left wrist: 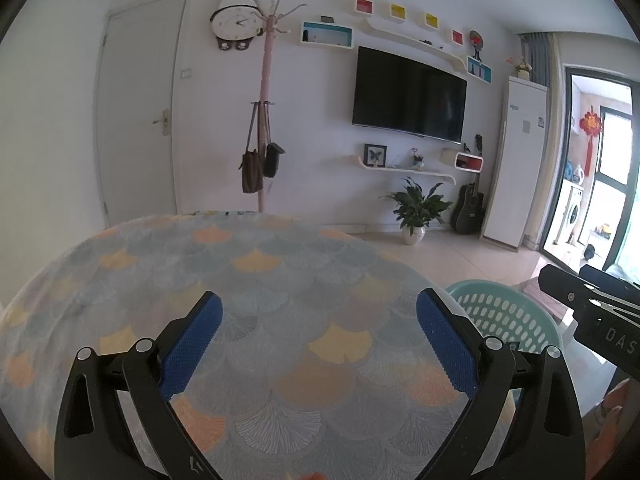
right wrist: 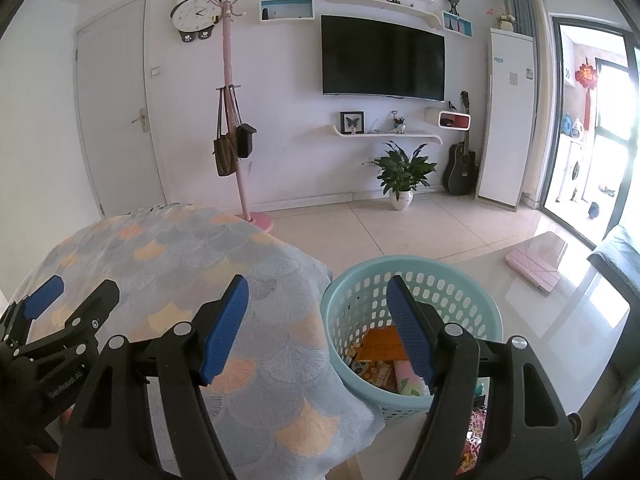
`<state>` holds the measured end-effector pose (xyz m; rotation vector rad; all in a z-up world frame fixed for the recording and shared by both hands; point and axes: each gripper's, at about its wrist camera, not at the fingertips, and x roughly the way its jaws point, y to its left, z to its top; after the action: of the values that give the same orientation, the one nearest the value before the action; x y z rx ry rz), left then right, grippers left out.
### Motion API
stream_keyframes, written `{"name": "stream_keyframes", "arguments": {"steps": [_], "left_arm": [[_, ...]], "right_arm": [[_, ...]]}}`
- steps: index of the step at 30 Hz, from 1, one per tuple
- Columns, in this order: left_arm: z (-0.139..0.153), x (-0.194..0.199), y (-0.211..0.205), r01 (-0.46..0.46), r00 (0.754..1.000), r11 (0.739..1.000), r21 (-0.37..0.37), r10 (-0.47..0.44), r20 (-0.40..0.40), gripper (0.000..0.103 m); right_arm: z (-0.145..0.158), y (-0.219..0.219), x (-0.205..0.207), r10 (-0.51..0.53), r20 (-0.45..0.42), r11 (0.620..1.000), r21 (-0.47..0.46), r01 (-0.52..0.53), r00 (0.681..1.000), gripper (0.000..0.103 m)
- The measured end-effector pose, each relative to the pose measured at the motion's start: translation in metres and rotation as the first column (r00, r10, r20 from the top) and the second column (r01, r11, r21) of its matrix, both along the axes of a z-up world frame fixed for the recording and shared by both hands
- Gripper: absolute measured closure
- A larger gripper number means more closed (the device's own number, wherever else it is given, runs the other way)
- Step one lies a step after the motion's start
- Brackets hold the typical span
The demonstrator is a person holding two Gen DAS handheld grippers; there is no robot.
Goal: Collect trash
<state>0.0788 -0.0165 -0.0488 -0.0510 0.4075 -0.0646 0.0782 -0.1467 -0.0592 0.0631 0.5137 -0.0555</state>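
A teal perforated basket (right wrist: 360, 304) stands on the floor right of a cloth-covered table (right wrist: 180, 260). It holds several wrappers (right wrist: 380, 364), orange and pink. My right gripper (right wrist: 318, 330) is open and empty, above the basket's left rim and the table edge. My left gripper (left wrist: 318, 344) is open and empty over the patterned cloth (left wrist: 260, 280); the basket (left wrist: 500, 312) shows to its right. The left gripper also appears at the left edge of the right wrist view (right wrist: 72, 304). The right gripper's body (left wrist: 592, 312) shows at the right edge of the left wrist view.
A glossy low table (right wrist: 560, 320) with a pink folded case (right wrist: 532, 268) stands right of the basket. More colourful packaging (right wrist: 476, 436) lies by the basket's foot. A pink coat stand (right wrist: 240, 160), a potted plant (right wrist: 400, 176) and a guitar (right wrist: 460, 168) line the far wall.
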Motion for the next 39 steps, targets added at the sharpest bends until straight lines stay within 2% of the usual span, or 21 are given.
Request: {"name": "stream_keyframes", "arguments": {"steps": [20, 39], "left_arm": [[0.0036, -0.0078, -0.0022, 0.012, 1.0, 1.0, -0.009, -0.012, 0.01, 0.008], [0.0046, -0.0076, 0.0031, 0.036, 0.999, 0.998, -0.049, -0.036, -0.002, 0.008]], "right_arm": [[0.0, 0.0054, -0.0006, 0.019, -0.008, 1.0, 0.01, -0.019, 1.0, 0.035], [-0.0025, 0.0069, 0.0013, 0.029, -0.025, 0.999, 0.018, -0.028, 0.999, 0.035]]}}
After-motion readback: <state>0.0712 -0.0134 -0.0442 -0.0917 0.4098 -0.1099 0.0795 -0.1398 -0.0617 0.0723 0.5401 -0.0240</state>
